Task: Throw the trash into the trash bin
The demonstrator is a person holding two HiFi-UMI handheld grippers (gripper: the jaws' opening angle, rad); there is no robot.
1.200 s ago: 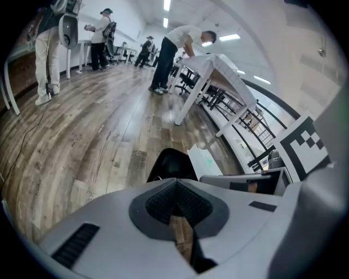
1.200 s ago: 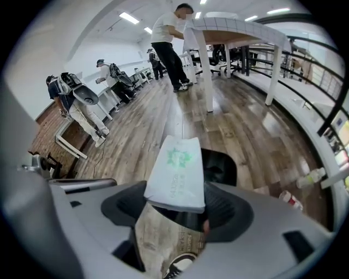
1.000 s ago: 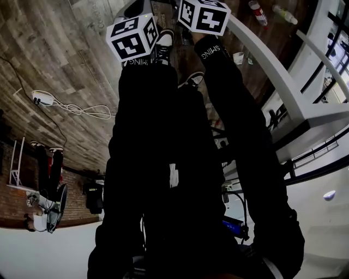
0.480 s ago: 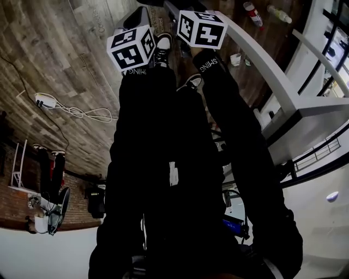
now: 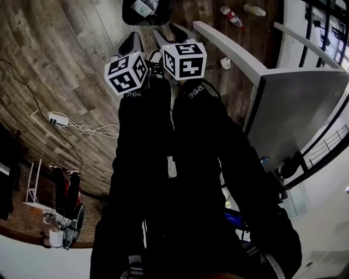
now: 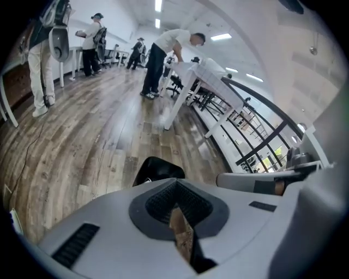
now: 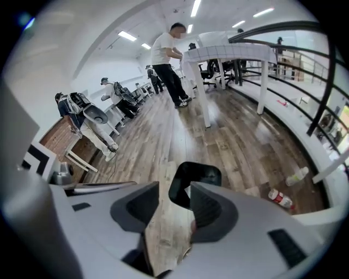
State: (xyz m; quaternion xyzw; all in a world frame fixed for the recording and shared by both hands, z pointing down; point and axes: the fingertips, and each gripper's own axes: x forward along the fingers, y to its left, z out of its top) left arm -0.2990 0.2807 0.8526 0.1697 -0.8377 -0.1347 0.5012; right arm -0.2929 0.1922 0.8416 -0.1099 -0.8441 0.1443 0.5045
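- The left gripper (image 6: pixel 174 185) has its jaws pressed fully together. I can make out nothing caught in them; only a thin brown sliver shows behind the tips, and it looks like floor.
- The right gripper (image 7: pixel 174 183) has its jaws partly apart. They have just been closing, and between them only bare plank floor (image 7: pixel 163 229) shows, so nothing is held.
- In the head view both grippers are held out in front of the person, side by side and close together, and both point down toward the floor.
- The black trash bin (image 5: pixel 158 19) stands on the wooden floor just beyond the tips of both grippers. In the right gripper view it sits right past the gap between the jaws, and a small pale scrap (image 7: pixel 187 190) is visible inside it.
- In the left gripper view the bin peeks out just above the closed tips.
- 2 bottles lie on the floor to the right of the bin, well apart from it: a red-labelled bottle (image 5: pixel 231 16) and a pale bottle (image 5: pixel 254 10).
- A crumpled white scrap (image 5: pixel 225 62) lies on the floor near the leg of the white desk (image 5: pixel 294 98).
- A power strip (image 5: pixel 56 119) with a loose white cable lies on the floor off to the left.
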